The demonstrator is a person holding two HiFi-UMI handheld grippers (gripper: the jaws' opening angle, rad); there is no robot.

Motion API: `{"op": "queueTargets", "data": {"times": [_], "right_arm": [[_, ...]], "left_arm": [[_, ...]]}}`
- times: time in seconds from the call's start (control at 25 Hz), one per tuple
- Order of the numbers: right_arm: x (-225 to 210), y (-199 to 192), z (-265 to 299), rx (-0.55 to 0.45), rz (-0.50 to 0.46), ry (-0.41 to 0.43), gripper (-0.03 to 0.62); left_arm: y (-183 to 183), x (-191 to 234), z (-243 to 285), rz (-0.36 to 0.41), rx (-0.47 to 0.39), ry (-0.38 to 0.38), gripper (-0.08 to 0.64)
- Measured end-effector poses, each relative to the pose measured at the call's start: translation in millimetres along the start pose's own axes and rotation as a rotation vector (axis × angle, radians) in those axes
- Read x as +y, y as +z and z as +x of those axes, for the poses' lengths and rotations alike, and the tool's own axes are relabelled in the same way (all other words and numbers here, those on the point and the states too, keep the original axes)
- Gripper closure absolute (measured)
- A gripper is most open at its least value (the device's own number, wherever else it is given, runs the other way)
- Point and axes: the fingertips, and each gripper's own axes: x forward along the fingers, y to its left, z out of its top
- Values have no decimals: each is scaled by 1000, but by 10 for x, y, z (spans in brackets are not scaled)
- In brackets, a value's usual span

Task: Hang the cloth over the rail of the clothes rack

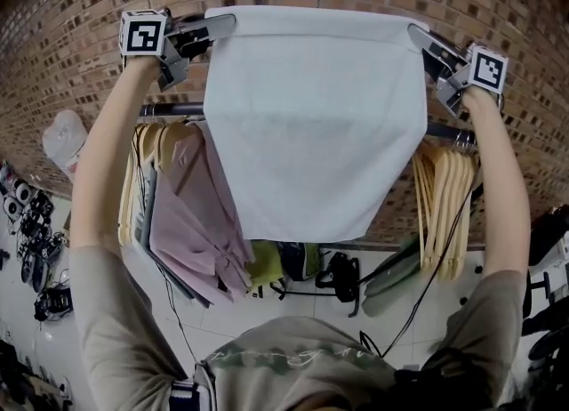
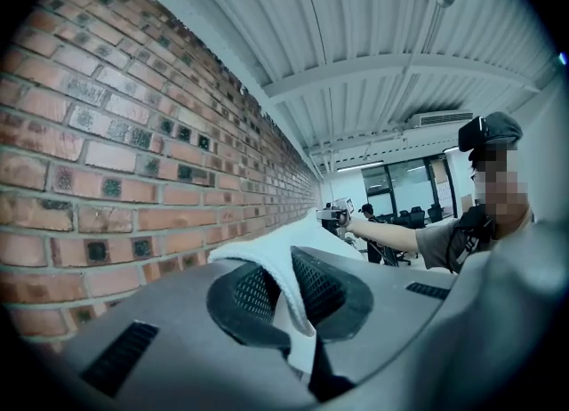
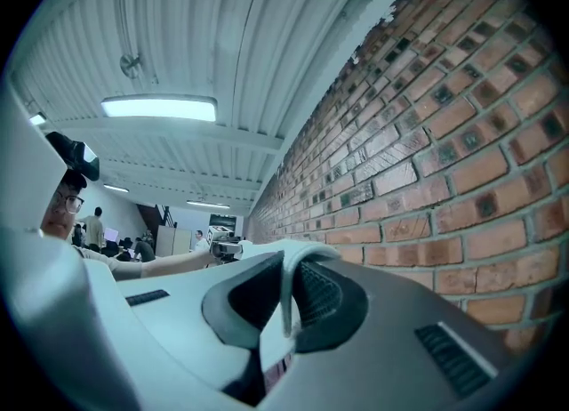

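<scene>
A brick wall [image 1: 80, 9] is rising close behind the clothes rack. On the rail [image 1: 169, 109], wooden hangers [image 1: 135, 178] and a pink shirt [image 1: 191, 222] are hanging at the left end, and a second bunch of wooden hangers [image 1: 444, 209] is hanging at the right end, so only the stretch between them is lying free. Shoes [image 1: 27, 222] are sitting on the floor at the far left, and a dark cable [image 1: 437, 262] is trailing down beside the person's right arm.

The cloth [image 1: 311, 116] is white and plain. It is being held up spread wide by its two top corners, above the rail, and is hanging flat and tapering toward its lower edge. Its body is covering the middle of the rail from the head view; whether it is touching the rail cannot be told.

The left claw [image 1: 212, 28] is clamping the cloth's top left corner, its jaws nearly together with the folded edge pinched between the ribbed pads [image 2: 258, 294]. The right claw [image 1: 420, 38] is clamping the top right corner the same way, a thin fold of cloth running between its pads [image 3: 320, 298]. Both claws are pointing roughly level toward the wall.
</scene>
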Motion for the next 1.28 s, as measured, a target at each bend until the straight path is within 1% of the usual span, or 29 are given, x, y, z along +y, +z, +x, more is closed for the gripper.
{"op": "queueTargets", "data": {"times": [0.16, 0.32, 0.48, 0.56, 0.68, 0.76, 0.88, 0.96, 1.08, 1.12, 1.2, 1.28], "right_arm": [[-164, -95, 72, 21, 26, -16, 574], [-306, -179, 117, 64, 51, -47, 574], [-372, -285, 179, 87, 74, -46, 574], [-403, -386, 190, 93, 82, -39, 574], [-470, -606, 179, 131, 114, -33, 574], [-529, -733, 171, 161, 145, -49, 574], [-545, -781, 200, 175, 144, -57, 574], [-548, -812, 210, 184, 144, -62, 574], [-564, -865, 200, 198, 170, -71, 574], [-570, -881, 196, 203, 178, -72, 574], [-581, -915, 184, 215, 191, -79, 574], [-571, -961, 191, 241, 184, -80, 574]], "left_arm": [[-73, 160, 39, -12, 12, 24, 541], [-104, 268, 98, -22, 26, 20, 541], [-260, 397, 131, -68, 38, 38, 541], [-385, 428, 145, -97, 46, 29, 541], [-590, 466, 200, -135, 89, 17, 541], [-694, 519, 223, -157, 117, 39, 541], [-816, 585, 231, -194, 114, 62, 541], [-907, 603, 241, -238, 100, 56, 541], [-981, 582, 292, -295, 91, 28, 541], [-997, 563, 311, -303, 96, 12, 541], [-1058, 539, 336, -293, 128, -9, 541], [-1119, 531, 343, -285, 164, 11, 541]]}}
